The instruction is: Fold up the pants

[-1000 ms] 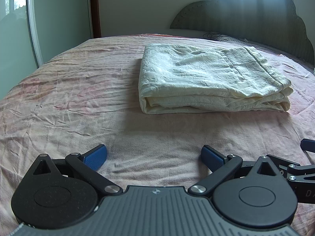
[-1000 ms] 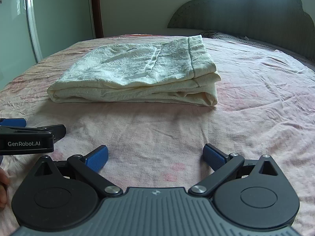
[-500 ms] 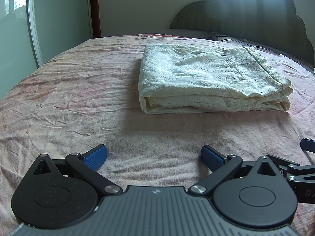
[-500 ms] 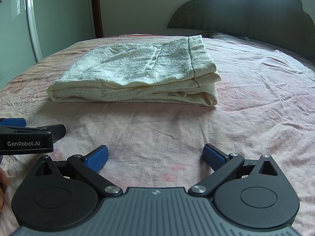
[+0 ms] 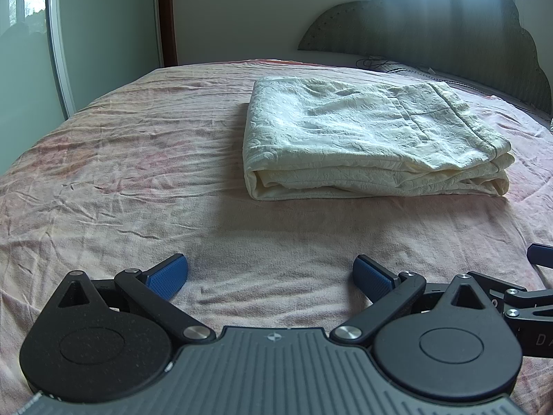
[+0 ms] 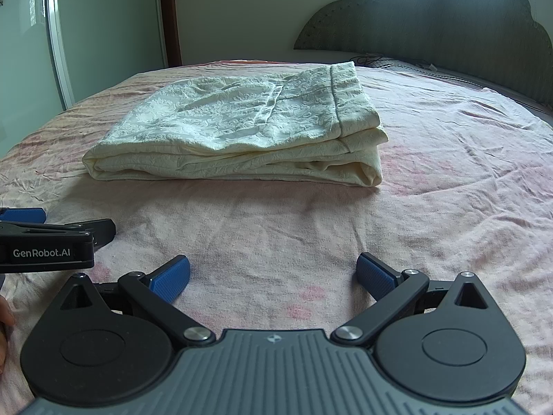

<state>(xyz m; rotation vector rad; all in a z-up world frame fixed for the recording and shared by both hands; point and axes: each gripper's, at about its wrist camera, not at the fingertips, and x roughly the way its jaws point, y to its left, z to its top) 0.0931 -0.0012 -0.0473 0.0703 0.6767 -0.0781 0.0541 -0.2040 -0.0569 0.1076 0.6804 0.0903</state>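
The cream pants [image 5: 373,138] lie folded in a thick rectangular stack on the pink bedsheet, ahead and to the right in the left wrist view, and ahead and to the left in the right wrist view [image 6: 242,131]. My left gripper [image 5: 269,276] is open and empty, low over the sheet, well short of the pants. My right gripper [image 6: 273,278] is open and empty too, side by side with the left one, whose body shows at the left edge of the right wrist view [image 6: 48,242].
The wrinkled pink sheet [image 5: 121,173] covers the bed. A dark padded headboard [image 6: 432,20] stands at the far end. A sliding glass door [image 5: 31,52] and a wall are at the left beyond the bed's edge.
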